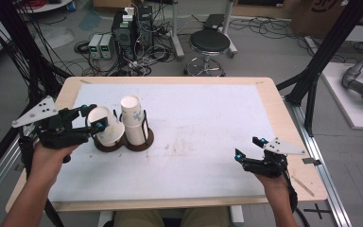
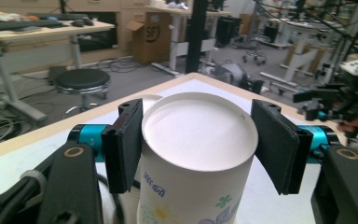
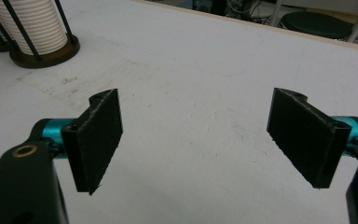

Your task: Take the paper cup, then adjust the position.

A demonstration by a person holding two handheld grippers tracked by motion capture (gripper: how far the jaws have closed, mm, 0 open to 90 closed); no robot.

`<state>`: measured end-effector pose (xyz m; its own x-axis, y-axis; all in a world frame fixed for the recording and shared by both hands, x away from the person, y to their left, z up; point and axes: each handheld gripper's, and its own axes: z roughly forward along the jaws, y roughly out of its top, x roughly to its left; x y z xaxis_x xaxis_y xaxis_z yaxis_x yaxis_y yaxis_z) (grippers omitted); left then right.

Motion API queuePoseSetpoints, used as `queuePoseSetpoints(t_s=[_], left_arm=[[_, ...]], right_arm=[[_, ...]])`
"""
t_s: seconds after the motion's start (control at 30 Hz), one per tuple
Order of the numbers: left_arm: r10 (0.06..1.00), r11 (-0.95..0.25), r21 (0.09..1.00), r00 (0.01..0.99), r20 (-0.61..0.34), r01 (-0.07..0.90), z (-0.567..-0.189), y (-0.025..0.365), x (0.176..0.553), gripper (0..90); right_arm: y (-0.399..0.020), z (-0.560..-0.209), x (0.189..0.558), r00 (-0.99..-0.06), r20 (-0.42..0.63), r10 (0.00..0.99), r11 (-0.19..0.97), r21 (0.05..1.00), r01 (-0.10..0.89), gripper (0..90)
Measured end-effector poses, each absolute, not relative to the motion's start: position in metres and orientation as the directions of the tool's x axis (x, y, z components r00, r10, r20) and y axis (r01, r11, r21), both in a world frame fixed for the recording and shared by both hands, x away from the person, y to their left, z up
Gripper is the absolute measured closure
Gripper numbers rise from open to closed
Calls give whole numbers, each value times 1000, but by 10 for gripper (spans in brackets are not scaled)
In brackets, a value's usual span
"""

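High view: the left gripper [image 1: 90, 119] is clamped on a paper cup [image 1: 106, 126], which tilts toward the near left over the left ring of the cup holder [image 1: 123, 142]. A second stack of cups [image 1: 133, 120] stands upright in the right ring, touching or just beside the held cup. Risk: dragging the cup sideways could tip that stack or shift the holder.

Left gripper view: both pads [image 2: 127, 140] sit at the cup's [image 2: 196, 154] rim. Risk: thin paper may buckle or slip.

Right gripper view: the right gripper [image 3: 196, 140] hangs over the bare table [image 3: 205, 70], jaws apart, well clear. The holder is therefore unbraced.
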<state>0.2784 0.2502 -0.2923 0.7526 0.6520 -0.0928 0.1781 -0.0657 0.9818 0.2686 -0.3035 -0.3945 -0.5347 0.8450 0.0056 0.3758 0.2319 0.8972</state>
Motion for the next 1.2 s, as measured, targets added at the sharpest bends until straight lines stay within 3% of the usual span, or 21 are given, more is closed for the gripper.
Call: queuePoseSetpoints(t_s=[0.57,1.2], left_arm=[[501,-115,982,862,-73,150,-299,186,275,367],[360,-195,969,930,-75,154,-326,114,284,368]], right_arm=[[-292,-393,268,-638,50,768,233,907,351,186],[-251,-393,269,-845,80,529,294,917,270,186]])
